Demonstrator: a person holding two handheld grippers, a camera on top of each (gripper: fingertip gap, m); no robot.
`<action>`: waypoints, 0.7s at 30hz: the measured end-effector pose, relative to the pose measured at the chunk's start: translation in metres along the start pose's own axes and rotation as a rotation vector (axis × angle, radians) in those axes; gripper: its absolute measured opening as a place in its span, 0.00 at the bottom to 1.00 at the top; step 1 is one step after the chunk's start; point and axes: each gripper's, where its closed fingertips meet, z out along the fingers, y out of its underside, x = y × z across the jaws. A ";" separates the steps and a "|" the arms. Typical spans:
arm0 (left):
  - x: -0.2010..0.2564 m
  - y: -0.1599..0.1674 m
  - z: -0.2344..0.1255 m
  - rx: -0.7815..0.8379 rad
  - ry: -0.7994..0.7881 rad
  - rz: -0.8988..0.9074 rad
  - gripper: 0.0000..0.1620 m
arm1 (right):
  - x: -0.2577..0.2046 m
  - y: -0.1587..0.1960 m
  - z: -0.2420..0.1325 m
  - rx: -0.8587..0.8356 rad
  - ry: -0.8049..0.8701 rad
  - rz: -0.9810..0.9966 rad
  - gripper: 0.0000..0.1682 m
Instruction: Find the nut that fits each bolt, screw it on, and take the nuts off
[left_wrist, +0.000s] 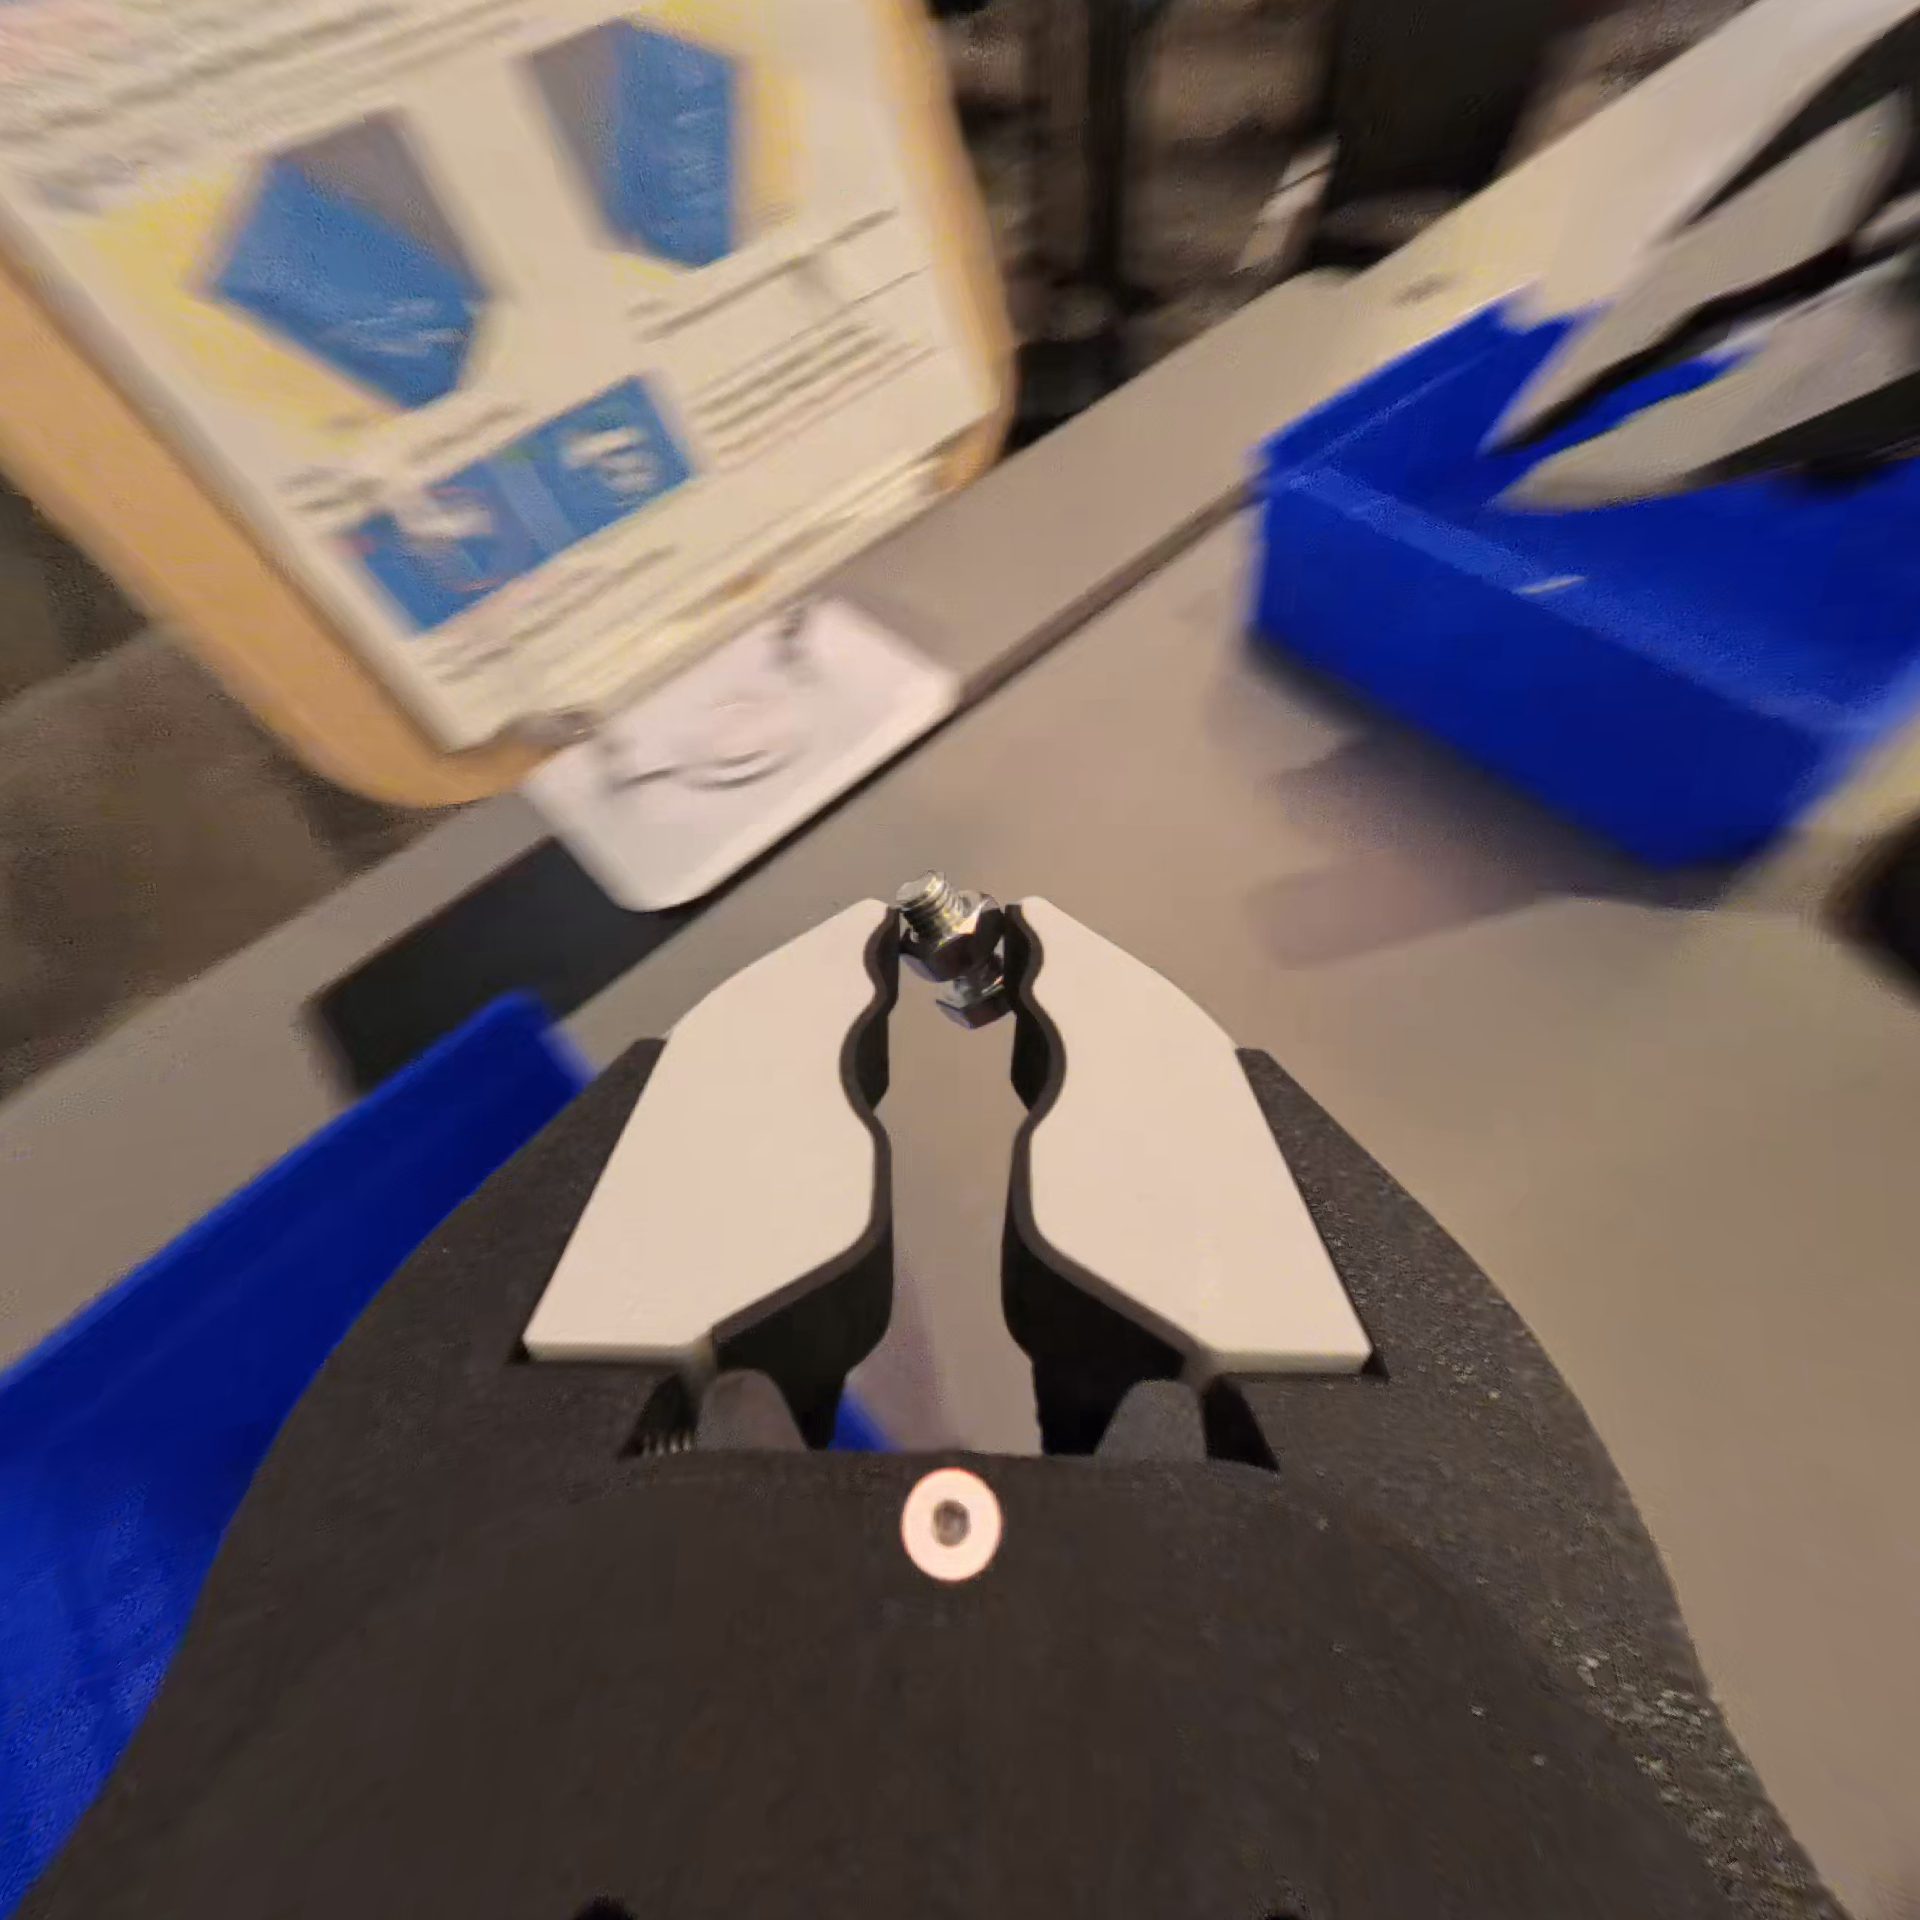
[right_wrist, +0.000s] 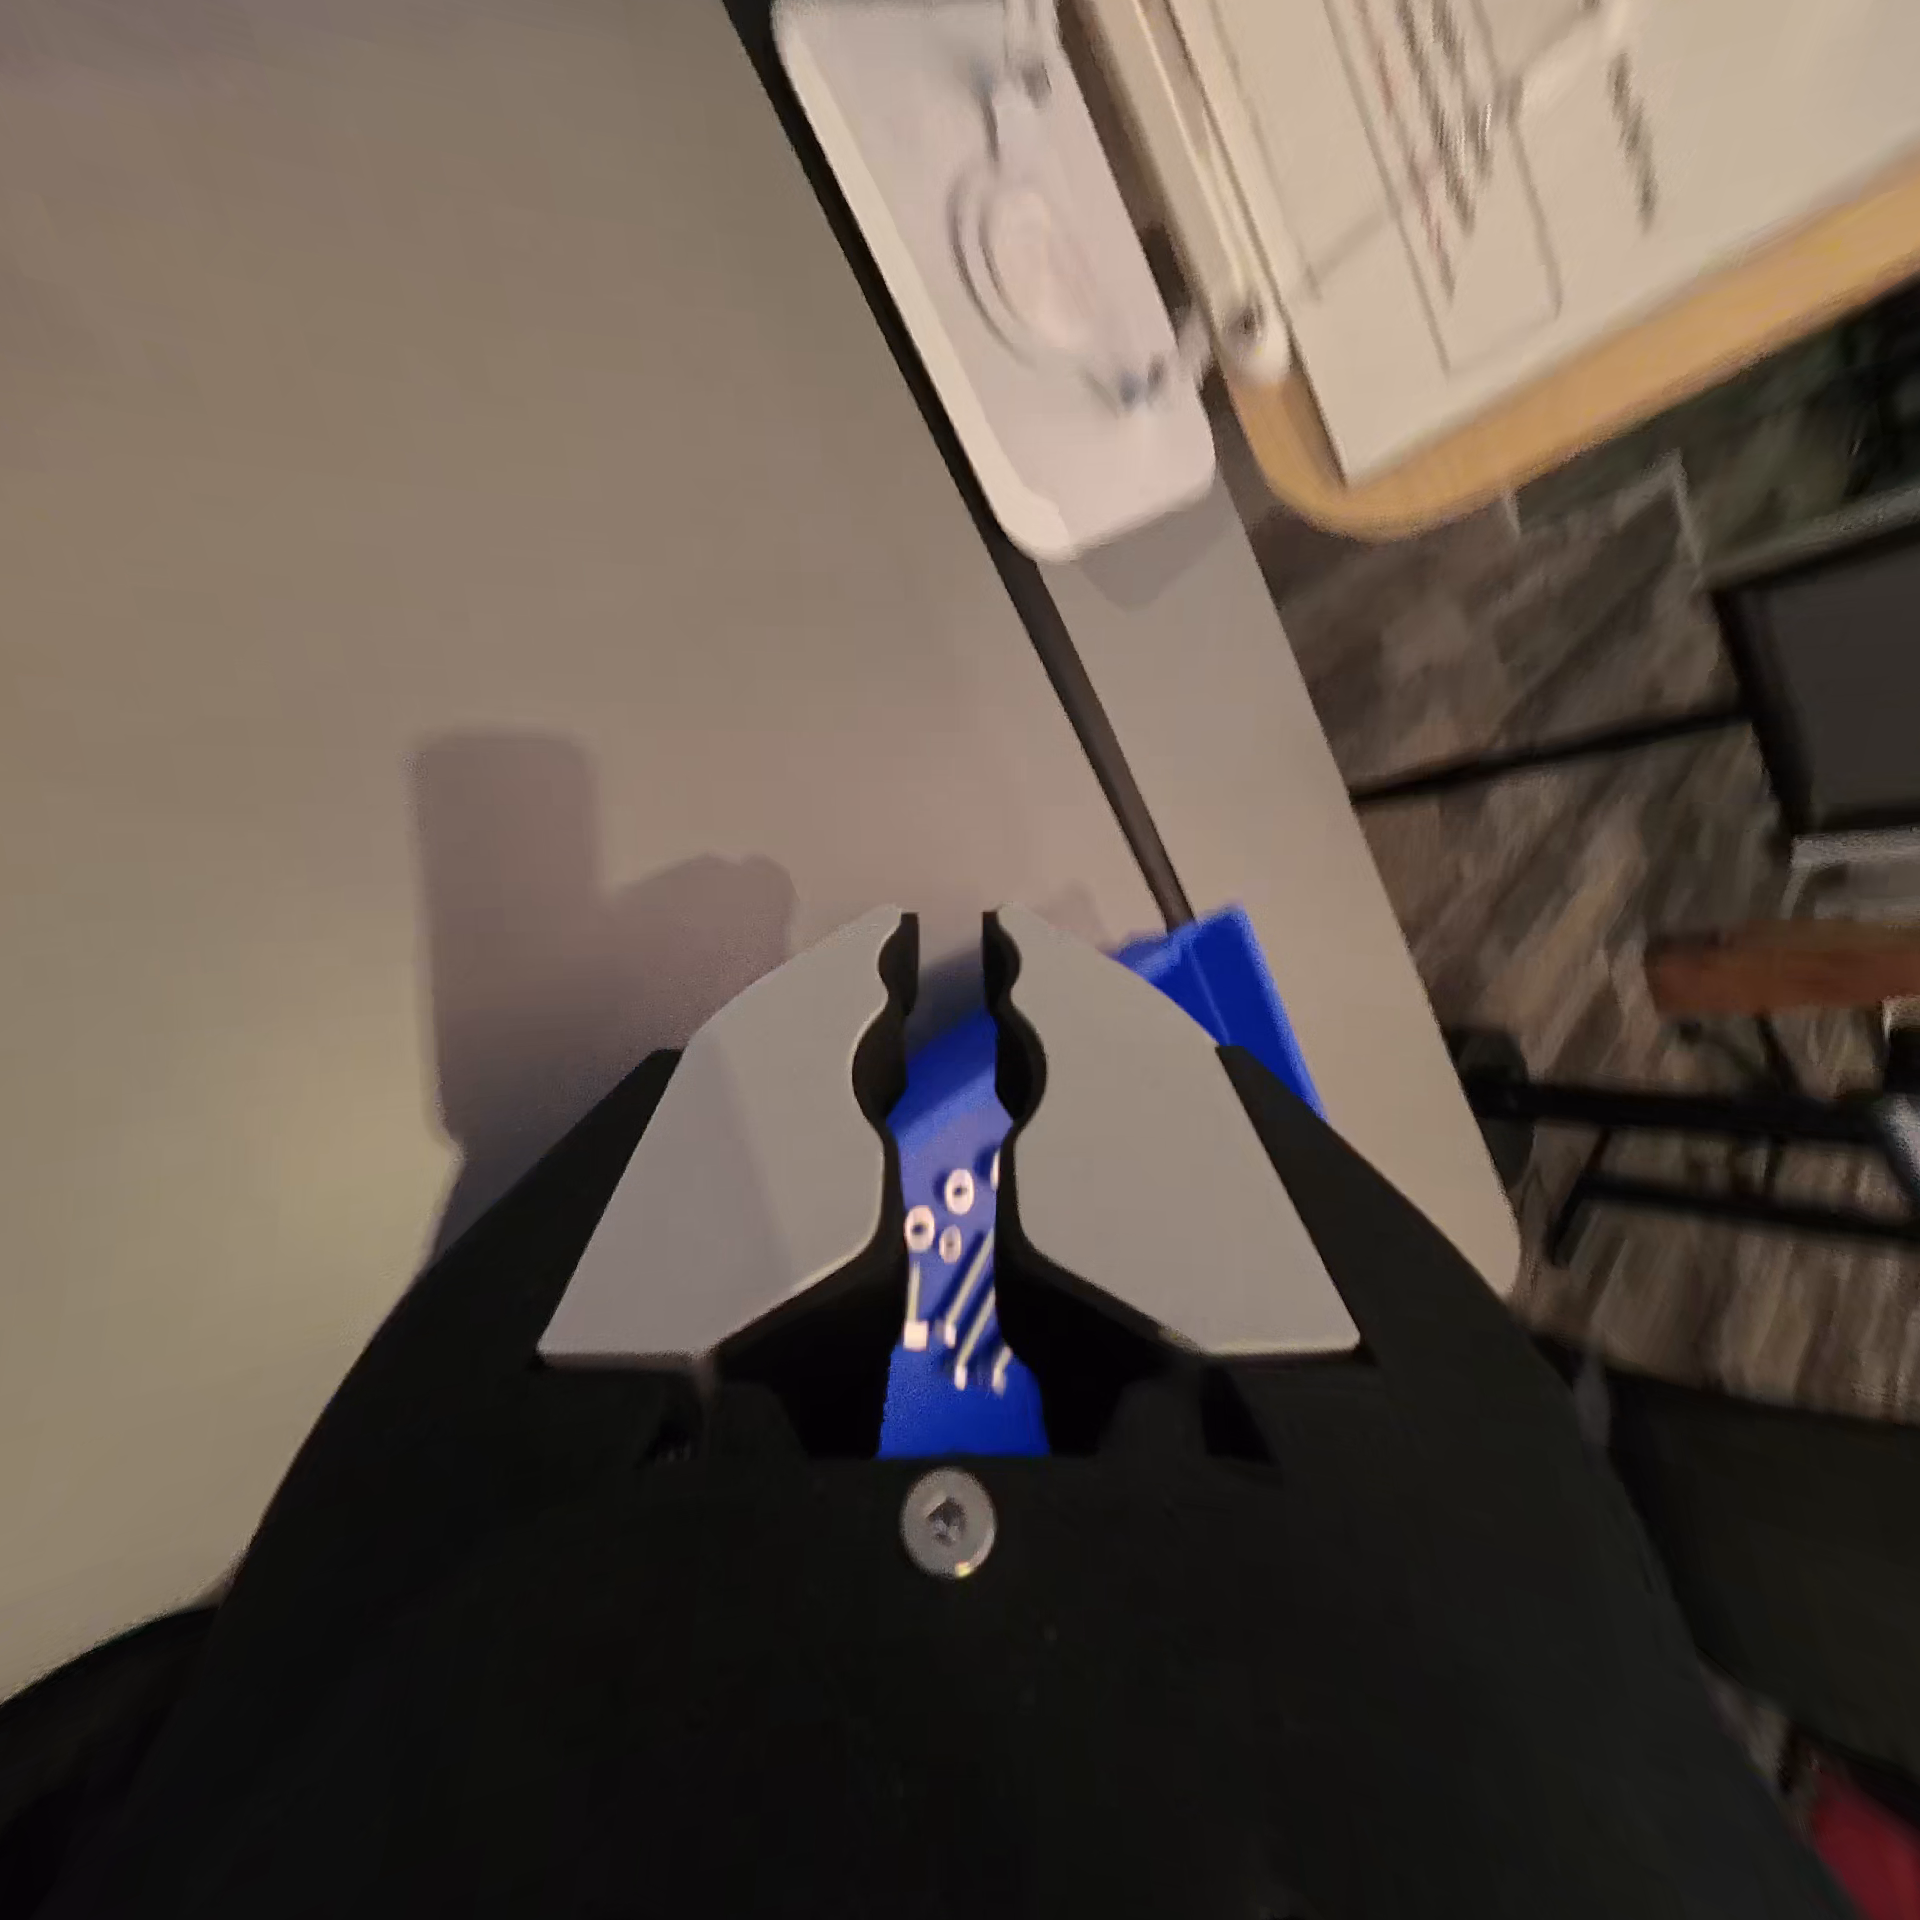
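My left gripper (left_wrist: 951, 914) is shut on a small silver bolt (left_wrist: 938, 896) with a hex nut (left_wrist: 935, 940) threaded on it. It holds the bolt at the fingertips, above the grey table (left_wrist: 1299, 1195). My right gripper (right_wrist: 951, 925) is empty, its jaws a narrow gap apart. It hangs over a blue tray (right_wrist: 935, 1392) that holds several loose nuts (right_wrist: 920, 1228) and bolts (right_wrist: 971, 1314). In the left wrist view the right gripper (left_wrist: 1538, 426) shows blurred over that blue tray (left_wrist: 1558, 644) at the right.
A second blue tray (left_wrist: 208, 1351) lies at the lower left. A white flat pad (left_wrist: 727, 758) sits at the table's far edge, also in the right wrist view (right_wrist: 1018, 270). A printed box (left_wrist: 468, 343) stands beyond it. The table edge (right_wrist: 1299, 831) drops to a patterned floor. Spacing between my two grippers at the tips: around 25 cm.
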 end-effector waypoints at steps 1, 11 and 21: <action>0.019 -0.006 0.000 0.035 0.121 -0.042 0.11 | -0.008 -0.014 -0.005 0.074 -0.020 -0.043 0.08; 0.125 -0.041 -0.024 0.263 0.786 -0.105 0.11 | -0.119 -0.141 -0.104 0.973 -0.188 -0.362 0.19; 0.149 -0.047 -0.032 0.320 0.874 -0.070 0.11 | -0.136 -0.161 -0.125 1.119 0.050 -0.446 0.23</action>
